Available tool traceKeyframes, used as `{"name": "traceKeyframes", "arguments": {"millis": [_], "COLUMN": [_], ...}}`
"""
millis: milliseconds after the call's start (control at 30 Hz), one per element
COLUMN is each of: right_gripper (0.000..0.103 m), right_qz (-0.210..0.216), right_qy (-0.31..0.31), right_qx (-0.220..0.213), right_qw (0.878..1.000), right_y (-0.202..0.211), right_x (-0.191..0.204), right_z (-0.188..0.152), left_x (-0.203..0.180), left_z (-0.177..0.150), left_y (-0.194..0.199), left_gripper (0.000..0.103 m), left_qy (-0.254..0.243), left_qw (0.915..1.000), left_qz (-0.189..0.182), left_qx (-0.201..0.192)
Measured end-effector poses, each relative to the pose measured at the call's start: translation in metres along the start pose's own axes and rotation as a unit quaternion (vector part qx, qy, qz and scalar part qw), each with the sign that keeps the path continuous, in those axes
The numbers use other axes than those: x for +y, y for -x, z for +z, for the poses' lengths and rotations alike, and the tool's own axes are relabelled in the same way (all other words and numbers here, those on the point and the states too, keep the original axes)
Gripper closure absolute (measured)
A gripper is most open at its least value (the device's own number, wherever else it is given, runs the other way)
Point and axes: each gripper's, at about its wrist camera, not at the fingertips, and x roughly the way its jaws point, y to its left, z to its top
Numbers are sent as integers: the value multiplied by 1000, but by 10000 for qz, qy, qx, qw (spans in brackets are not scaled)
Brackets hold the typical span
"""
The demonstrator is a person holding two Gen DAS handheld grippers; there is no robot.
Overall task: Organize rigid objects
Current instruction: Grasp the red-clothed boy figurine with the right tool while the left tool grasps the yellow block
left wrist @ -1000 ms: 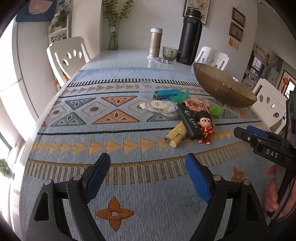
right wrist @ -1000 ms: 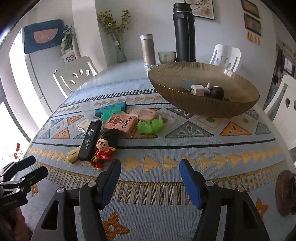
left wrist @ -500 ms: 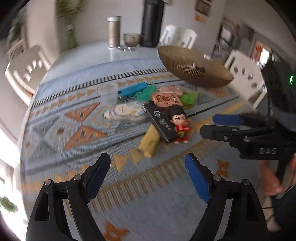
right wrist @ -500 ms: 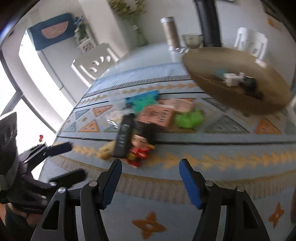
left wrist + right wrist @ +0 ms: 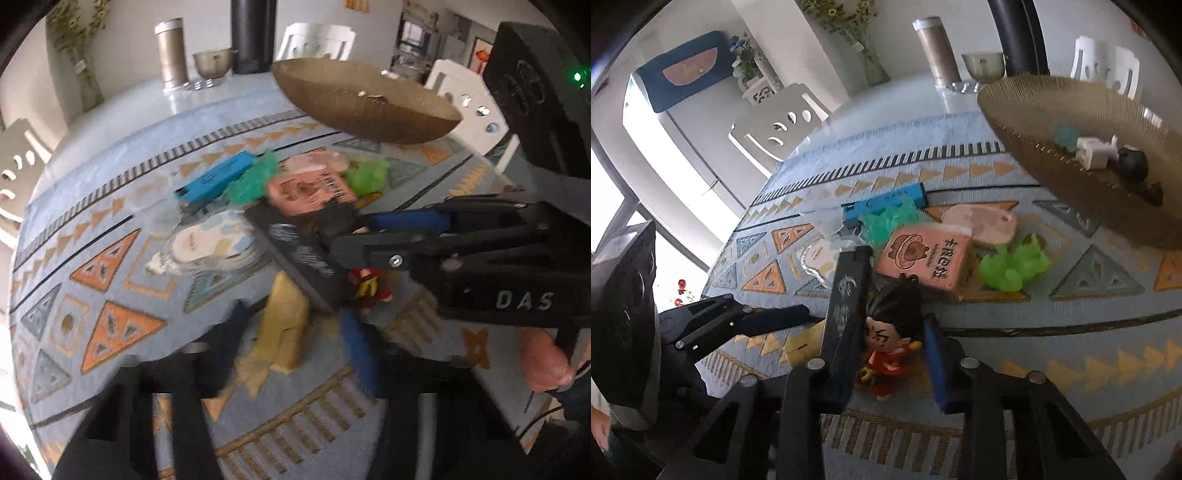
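Observation:
A pile of small objects lies on the patterned cloth. My right gripper [image 5: 882, 350] is open, its jaws either side of a red cartoon figurine [image 5: 892, 341] and the near end of a long black box [image 5: 847, 314]. My left gripper [image 5: 291, 343] is open around a yellow block [image 5: 286, 328], which also shows in the right wrist view [image 5: 803, 345]. A pink box [image 5: 929, 258], a blue box [image 5: 882, 205], green crinkled toys [image 5: 1014, 266] and a clear plastic packet [image 5: 210, 245] lie behind. The right gripper [image 5: 345, 240] crosses the left wrist view.
A brown woven bowl [image 5: 1027, 110] stands at the back right with a white plug and a dark item inside. A steel flask [image 5: 940, 48], a metal cup [image 5: 982, 64] and a black thermos [image 5: 253, 33] stand at the far table end. White chairs surround the table.
Both grippers have moved forward and down into the pile. The right now straddles the figurine and black box; the left now straddles the yellow block.

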Motion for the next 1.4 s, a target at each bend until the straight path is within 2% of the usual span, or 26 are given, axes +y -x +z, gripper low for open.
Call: {"name": "traceKeyframes", "arguments": {"millis": [100, 200, 267, 333, 367, 400, 467, 500, 533, 600, 767, 833, 867, 900, 1000, 1033, 1067, 1100, 1167, 1200, 1267, 1400], "right_gripper": [71, 71, 71, 71, 71, 71, 71, 71, 71, 71, 71, 60, 56, 54, 54, 55, 59, 73, 73, 73, 74, 74], "right_qz": [161, 142, -125, -638, -695, -614, -435, -432, -447, -491, -404, -310, -290, -282, -468, -547, -655, -801, -977, -913, -747, -1040], "right_qy": [-147, -192, -126, -61, -91, -123, -202, -190, -140, 18, -9, -98, -142, -154, -77, -71, -56, 24, 191, 175, 154, 150], "right_qx": [25, -75, -65, 107, 136, 149, 232, 242, 256, 301, 326, 360, 364, 333, 235, 205, 163, 125, 38, -11, -195, -974], "right_qw": [9998, 9997, 9998, 9979, 9974, 9979, 9986, 9986, 9986, 9983, 9987, 9988, 9988, 9989, 9986, 9983, 9977, 9967, 9950, 9957, 9969, 9897], "right_y": [5, 21, 34, 44, 50, 55, 64, 66, 68, 69, 65, 63, 61, 60, 61, 61, 60, 59, 59, 62, 74, 122], "right_x": [-7, -12, -14, -17, -22, -25, -31, -33, -33, -32, -33, -36, -37, -36, -28, -26, -24, -20, -13, -14, -15, -19], "right_z": [-5, -11, -15, -21, -26, -29, -38, -41, -46, -53, -59, -61, -63, -65, -69, -70, -71, -71, -73, -74, -72, -51], "left_x": [1, -5, -9, -13, -12, -10, -2, -1, -5, -13, -25, -28, -27, -27, -38, -42, -44, -46, -49, -52, -56, -62], "left_z": [0, -5, -7, -12, -15, -19, -29, -36, -41, -49, -58, -57, -57, -58, -59, -58, -57, -55, -52, -49, -40, 4], "left_y": [3, 21, 29, 36, 41, 47, 51, 53, 54, 52, 45, 43, 42, 42, 36, 35, 35, 34, 35, 41, 53, 93], "left_gripper": [82, 82, 82, 82, 82, 82, 82, 82, 82, 82, 82, 81, 73, 67, 67, 70, 81, 82, 82, 82, 82, 82], "left_qy": [159, 113, 12, -195, -243, -163, 290, 496, 522, 540, 867, 975, 1060, 1123, 937, 878, 891, 934, 936, 901, 893, 853], "left_qw": [9999, 9998, 9975, 9897, 9895, 9910, 9935, 9944, 9951, 9952, 9933, 9921, 9911, 9908, 9905, 9905, 9903, 9898, 9881, 9880, 9893, 9887], "left_qz": [-60, 129, 572, 1180, 1184, 1028, 546, 326, 333, 545, 621, 703, 744, 722, 1000, 1053, 1063, 1074, 1221, 1251, 1103, 779], "left_qx": [14, 27, 420, 793, 796, 843, 953, 876, 774, 613, 444, 368, 305, 223, 119, 74, 43, 32, 13, -107, -332, -951]}}
